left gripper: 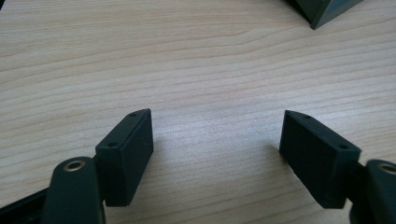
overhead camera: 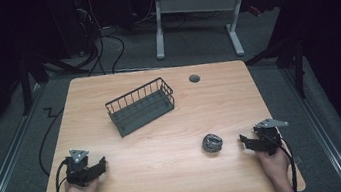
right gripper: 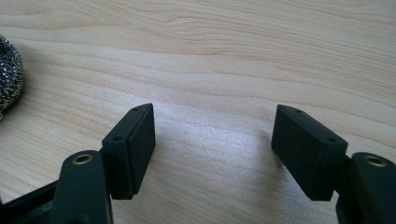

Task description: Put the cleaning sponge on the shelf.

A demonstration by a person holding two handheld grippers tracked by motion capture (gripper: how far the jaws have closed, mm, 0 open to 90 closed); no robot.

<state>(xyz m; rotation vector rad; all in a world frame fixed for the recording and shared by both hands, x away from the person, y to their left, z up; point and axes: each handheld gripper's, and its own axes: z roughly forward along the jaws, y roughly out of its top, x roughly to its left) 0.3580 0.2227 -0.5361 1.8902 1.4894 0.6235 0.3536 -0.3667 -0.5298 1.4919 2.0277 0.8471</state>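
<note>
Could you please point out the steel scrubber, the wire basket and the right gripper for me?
steel scrubber (overhead camera: 212,143), high view, middle of the ball.
wire basket (overhead camera: 127,126), high view, its near wall.
right gripper (overhead camera: 243,142), high view, between its fingertips.

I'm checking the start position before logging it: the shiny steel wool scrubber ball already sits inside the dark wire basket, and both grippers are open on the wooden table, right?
Not quite. The shiny steel wool scrubber ball lies on the bare wooden table, apart from the dark wire basket and near the right gripper, as the high view shows. The rest holds: the left gripper and the right are both open, with nothing between their jaws.
</note>
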